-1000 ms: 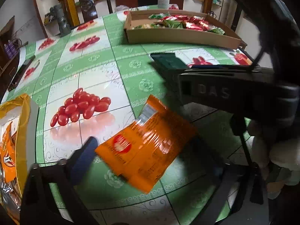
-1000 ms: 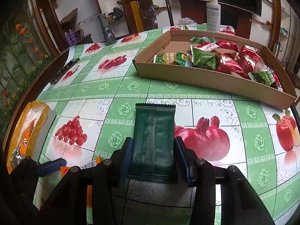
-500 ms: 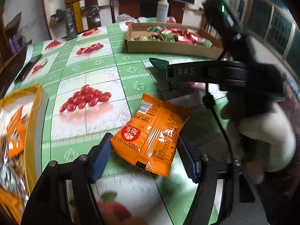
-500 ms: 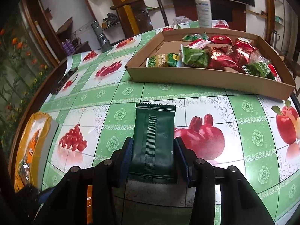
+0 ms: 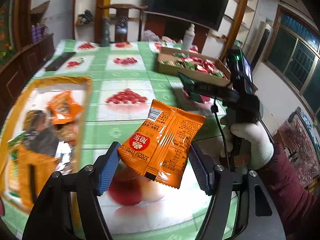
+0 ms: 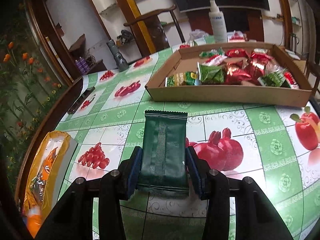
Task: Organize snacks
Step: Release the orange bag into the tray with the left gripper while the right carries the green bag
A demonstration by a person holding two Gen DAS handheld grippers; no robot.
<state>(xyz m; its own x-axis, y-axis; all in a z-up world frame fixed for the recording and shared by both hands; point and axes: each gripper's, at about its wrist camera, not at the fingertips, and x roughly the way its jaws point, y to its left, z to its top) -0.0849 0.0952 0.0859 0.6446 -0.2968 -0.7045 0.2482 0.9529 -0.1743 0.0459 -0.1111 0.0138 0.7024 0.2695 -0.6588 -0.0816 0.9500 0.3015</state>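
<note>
Your left gripper held the orange snack packet clamped crosswise in its jaws, above the table. Your right gripper pinched the dark green packet, long axis pointing ahead toward the cardboard tray beyond it.

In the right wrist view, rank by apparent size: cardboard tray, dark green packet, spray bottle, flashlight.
1. Cardboard tray, largest by far.
2. Dark green packet, though it is nearest the camera, which inflates it.
3. Spray bottle and flashlight: look about alike, both far off, so unranked.
</note>
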